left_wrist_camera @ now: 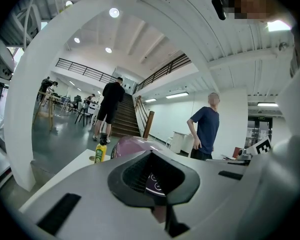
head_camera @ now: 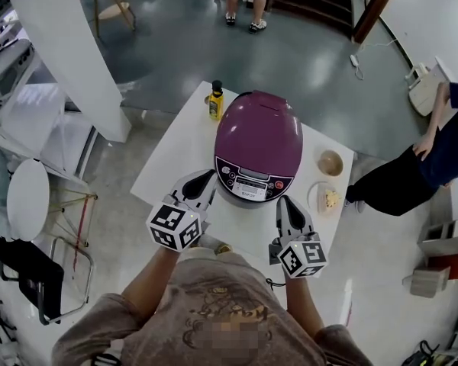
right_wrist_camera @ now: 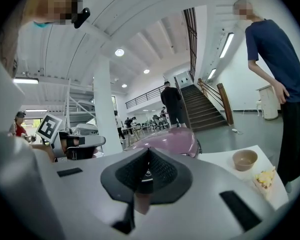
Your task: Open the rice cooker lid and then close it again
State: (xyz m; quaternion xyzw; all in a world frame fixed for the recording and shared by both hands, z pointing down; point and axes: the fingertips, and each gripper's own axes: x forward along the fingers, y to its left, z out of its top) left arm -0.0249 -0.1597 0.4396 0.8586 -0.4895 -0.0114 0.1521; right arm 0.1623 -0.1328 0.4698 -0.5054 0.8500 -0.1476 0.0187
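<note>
The purple rice cooker (head_camera: 258, 147) stands on the white table (head_camera: 172, 147) with its lid down and its control panel (head_camera: 253, 183) facing me. My left gripper (head_camera: 201, 183) is shut and empty, just left of the cooker's front. Level with it, my right gripper (head_camera: 287, 204) is also shut and empty, just right of the panel. Neither touches the cooker. In the left gripper view the left gripper (left_wrist_camera: 152, 176) points at the cooker (left_wrist_camera: 132, 145). In the right gripper view the right gripper (right_wrist_camera: 147, 176) has the purple lid (right_wrist_camera: 170, 141) ahead of it.
A yellow bottle (head_camera: 215, 101) stands at the table's far left corner. A brown bowl (head_camera: 330, 162) and a plate with food (head_camera: 328, 198) sit right of the cooker. One person (head_camera: 412, 170) stands close to the table's right side, and others are farther back by the stairs.
</note>
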